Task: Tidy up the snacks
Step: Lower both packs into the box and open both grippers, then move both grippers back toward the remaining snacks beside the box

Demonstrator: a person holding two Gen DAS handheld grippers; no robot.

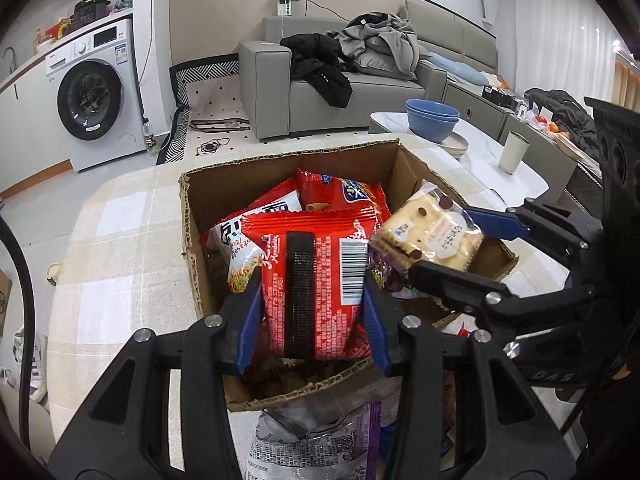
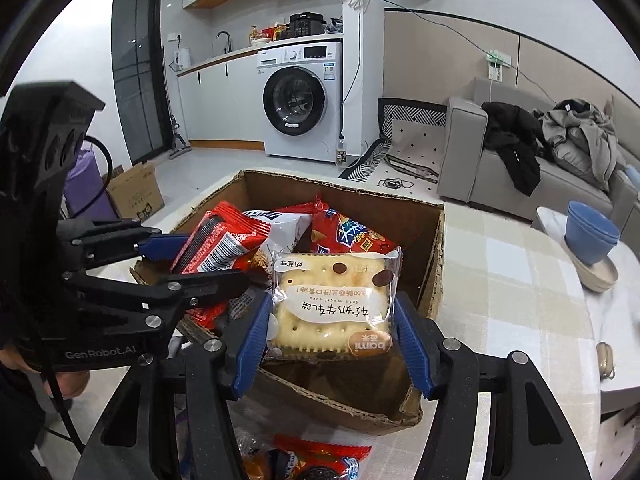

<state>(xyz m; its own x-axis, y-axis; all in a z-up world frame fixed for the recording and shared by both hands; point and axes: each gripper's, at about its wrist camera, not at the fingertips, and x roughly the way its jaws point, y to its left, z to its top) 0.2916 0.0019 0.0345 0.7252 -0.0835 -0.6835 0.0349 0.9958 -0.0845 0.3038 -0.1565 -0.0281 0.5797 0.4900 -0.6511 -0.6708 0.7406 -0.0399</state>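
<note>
Carton (image 1: 200, 236) holds red packet (image 1: 312, 276), cracker pack (image 2: 332, 304).

We see the left black angular plastic gripper (image 1: 313, 304) and its right twin (image 2: 330, 332), each with ribbed blue finger pads (image 2: 414, 354), round silver screws (image 2: 452, 344), a black cable (image 2: 56, 392) and white "GenRobot.AI" lettering (image 2: 101, 354).

An open cardboard box (image 1: 192, 216) sits on the checked bench, packed with snacks. A red noodle packet (image 1: 316, 280) with a barcode and a black stripe stands upright over its near end. Behind it lie a white-and-red packet (image 1: 240, 240) and a red crisp bag (image 1: 340, 194). A clear-wrapped cracker sandwich (image 2: 332, 304) (label upside down) hangs flat above the box.
</note>
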